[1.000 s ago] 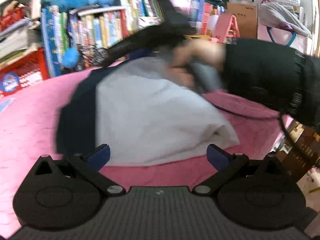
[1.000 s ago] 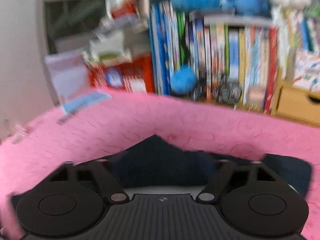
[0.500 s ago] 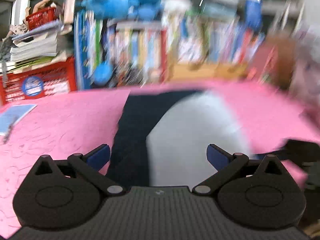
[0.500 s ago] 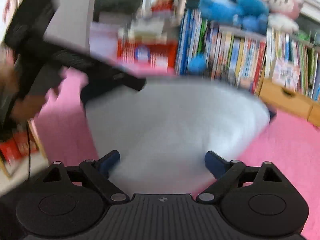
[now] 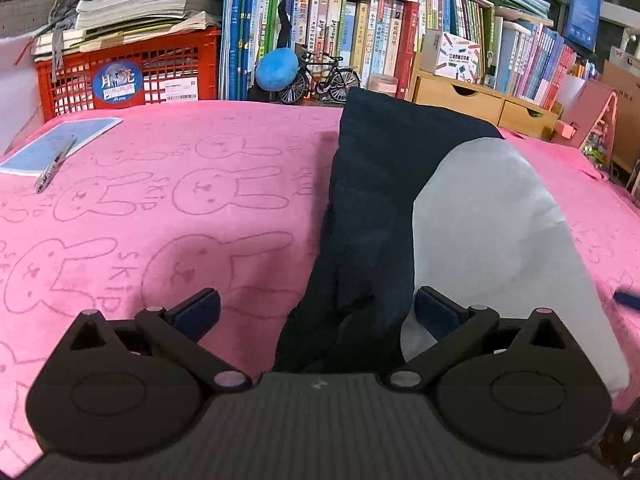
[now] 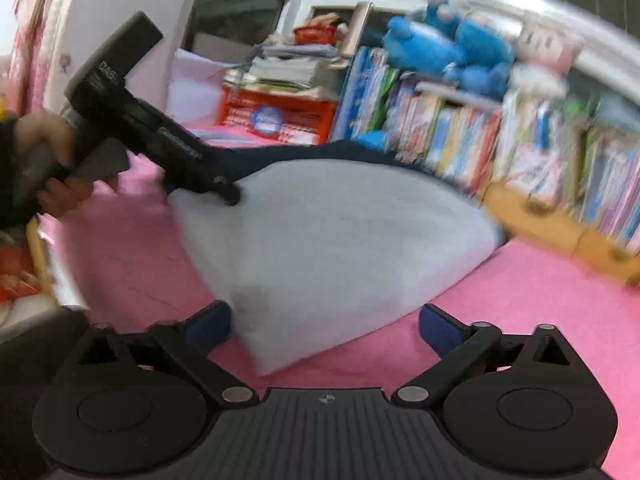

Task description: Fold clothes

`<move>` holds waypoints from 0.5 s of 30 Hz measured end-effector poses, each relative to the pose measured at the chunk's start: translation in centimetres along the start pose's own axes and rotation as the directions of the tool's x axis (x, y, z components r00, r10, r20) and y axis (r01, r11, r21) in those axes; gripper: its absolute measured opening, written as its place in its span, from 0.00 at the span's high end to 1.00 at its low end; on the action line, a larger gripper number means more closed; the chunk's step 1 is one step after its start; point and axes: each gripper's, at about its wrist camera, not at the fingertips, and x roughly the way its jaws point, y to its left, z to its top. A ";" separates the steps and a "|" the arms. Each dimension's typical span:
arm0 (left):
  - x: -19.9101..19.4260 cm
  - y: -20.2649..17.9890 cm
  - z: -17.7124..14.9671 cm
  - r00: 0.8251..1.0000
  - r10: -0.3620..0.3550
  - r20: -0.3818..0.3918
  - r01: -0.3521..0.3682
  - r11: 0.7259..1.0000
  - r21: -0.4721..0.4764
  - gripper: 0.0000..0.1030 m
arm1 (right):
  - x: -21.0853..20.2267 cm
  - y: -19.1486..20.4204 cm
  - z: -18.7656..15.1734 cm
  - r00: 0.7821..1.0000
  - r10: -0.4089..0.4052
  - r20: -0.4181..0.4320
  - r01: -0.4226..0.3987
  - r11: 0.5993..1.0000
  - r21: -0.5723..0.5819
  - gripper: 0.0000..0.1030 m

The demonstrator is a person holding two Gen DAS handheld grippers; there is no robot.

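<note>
The left gripper point(image 5: 316, 312) has its jaws spread wide, its blue pads point(image 5: 196, 312) apart and pressing on nothing. Directly ahead of it and running away between the jaws lies the garment point(image 5: 372, 216), a dark navy piece with a pale grey panel point(image 5: 492, 232) folded over its right side; the near end of the dark cloth bunches up just in front of the gripper body, and the right pad sits over the edge where grey meets navy, though whether it touches cannot be told. The garment rests on a pink blanket point(image 5: 160, 208) printed with rabbit outlines. Far ahead to the left of this gripper a blue notebook point(image 5: 60, 144) with a pen point(image 5: 54, 166) lies on the blanket. The right gripper point(image 6: 324, 330) is opening, its jaws already wide; the rounded near corner of the grey panel point(image 6: 332, 248) lies between and just ahead of its pads, not pinched. Ahead and to the left in that blurred view, a hand point(image 6: 48, 164) holds the left gripper's black body point(image 6: 156, 136), whose tip sits at the far edge of the grey cloth. Beyond both grippers stand bookshelves point(image 5: 384, 44) and a red crate point(image 5: 132, 72).
</note>
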 end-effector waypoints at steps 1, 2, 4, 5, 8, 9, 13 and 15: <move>-0.1 -0.2 -0.1 1.000 -0.002 0.000 0.002 1.000 0.002 0.00 | -0.1 -1.2 0.0 1.000 -0.007 -0.012 0.007 1.000 0.023 0.00; 0.0 -0.3 -0.1 1.000 -0.024 -0.005 0.024 1.000 -0.004 0.00 | -0.1 -2.4 -0.1 0.999 -0.022 -0.026 0.023 0.999 0.047 0.00; 0.4 -0.7 0.0 0.995 -0.098 -0.019 0.097 0.995 -0.034 0.00 | 0.1 -5.1 -0.4 0.993 -0.097 -0.064 0.102 0.992 0.075 0.00; 0.6 -1.2 -0.1 0.990 -0.142 -0.026 0.140 0.989 -0.044 0.00 | 0.3 -6.6 -0.6 0.987 -0.140 -0.085 0.147 0.985 0.087 0.00; 0.8 -3.7 -0.3 0.984 -0.176 -0.026 0.176 0.984 0.017 0.00 | 0.7 -10.8 -0.8 0.963 -0.213 -0.164 0.239 0.958 0.161 0.00; 0.9 -4.6 -0.5 0.986 -0.163 -0.026 0.165 0.985 0.051 0.00 | 0.8 -12.2 -0.9 0.954 -0.229 -0.192 0.265 0.946 0.188 0.00; -0.3 -6.5 -0.5 0.993 -0.114 -0.004 0.113 0.982 0.150 0.00 | -1.3 -13.3 -0.4 0.970 -0.197 -0.139 0.225 0.948 0.226 0.00; -2.2 -5.8 0.1 0.992 -0.113 0.048 0.104 0.983 0.154 0.00 | -2.6 -13.7 0.2 0.992 -0.118 -0.055 0.129 0.947 0.295 0.00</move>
